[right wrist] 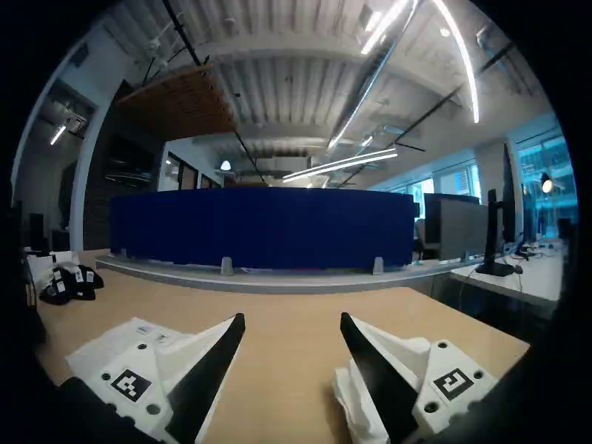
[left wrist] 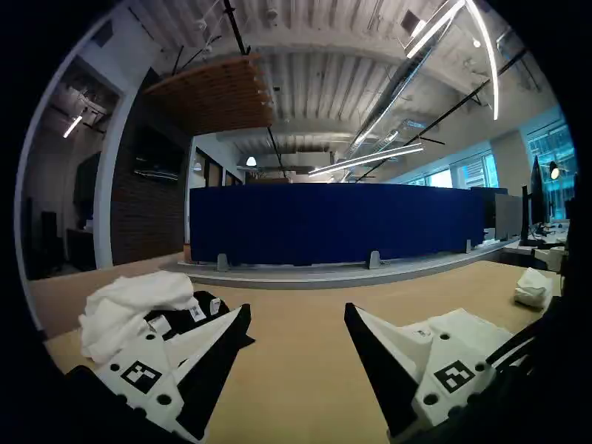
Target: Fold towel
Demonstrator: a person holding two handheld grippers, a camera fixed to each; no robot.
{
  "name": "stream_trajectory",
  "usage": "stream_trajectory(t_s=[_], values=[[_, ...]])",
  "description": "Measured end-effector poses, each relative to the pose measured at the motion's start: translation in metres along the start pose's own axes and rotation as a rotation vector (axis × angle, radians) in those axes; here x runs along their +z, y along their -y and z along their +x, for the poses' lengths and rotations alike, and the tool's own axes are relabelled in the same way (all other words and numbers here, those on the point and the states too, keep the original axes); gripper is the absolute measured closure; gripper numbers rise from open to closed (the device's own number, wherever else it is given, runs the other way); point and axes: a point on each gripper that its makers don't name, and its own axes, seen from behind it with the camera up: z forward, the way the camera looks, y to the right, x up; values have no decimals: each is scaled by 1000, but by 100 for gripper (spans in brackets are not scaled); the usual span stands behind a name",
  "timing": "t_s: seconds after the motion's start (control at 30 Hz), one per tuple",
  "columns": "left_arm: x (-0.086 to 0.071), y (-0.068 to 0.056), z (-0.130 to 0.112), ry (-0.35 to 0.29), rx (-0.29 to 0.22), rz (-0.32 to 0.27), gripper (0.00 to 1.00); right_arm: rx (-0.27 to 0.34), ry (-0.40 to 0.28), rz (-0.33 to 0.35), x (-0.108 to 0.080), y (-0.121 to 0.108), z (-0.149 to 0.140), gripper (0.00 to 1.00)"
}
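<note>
1. Nearest the lens in the left gripper view, the left tool [left wrist: 296, 344] has its fingers spread well apart, with only bare desk [left wrist: 296, 392] between them.
2. The right tool [right wrist: 291, 351] is also apart and grips nothing. A bunched white cloth [right wrist: 354, 403] lies at its right finger, but I cannot tell whether beside it or under it.
3. A crumpled white towel [left wrist: 129, 307] is heaped on the desk just behind the left tool's left finger, against some black tagged items [left wrist: 194, 311].
4. A flatter white cloth [left wrist: 462, 325] lies behind that tool's other finger. It looks already folded, though its edges are partly hidden.
5. Progress, as I judge it: the heaped towel is untouched, with no corner lifted and nothing spread out. Picking it up, laying it flat and making every fold all remain to be done.
</note>
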Motion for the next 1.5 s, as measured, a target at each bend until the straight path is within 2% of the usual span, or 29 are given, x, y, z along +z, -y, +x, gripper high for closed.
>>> stream_trajectory(t_s=[0.1, 0.2, 0.3, 0.5, 0.8, 1.0, 1.17, 1.3, 1.5], values=[[-16, -19, 9, 6, 8, -11, 6, -2, 7, -1, -2, 1, 20, 0], [-27, -23, 25, 24, 15, -19, 6, -5, 9, -3, -5, 2, 46, 0], [-33, -21, 47, 33, 12, -3, 6, -2, 5, -1, -8, 2, 77, 0], [-42, -11, 94, 54, -32, 37, 6, -10, 20, 3, -16, 3, 129, 0], [-51, -9, 151, 34, -36, 43, 6, -18, 25, 5, -28, 7, 175, 0], [-50, -12, 160, 44, -26, 33, 6, -16, 28, 10, -34, 10, 186, 0], [-47, -16, 164, 56, -21, 3, 6, -19, 36, 30, -38, 17, 191, 0], [-42, -17, 163, 81, 5, -18, 6, -16, 50, 52, -39, 22, 189, 0], [-37, -31, 157, 128, 43, -97, 6, -20, 89, 102, -40, 29, 187, 0]])
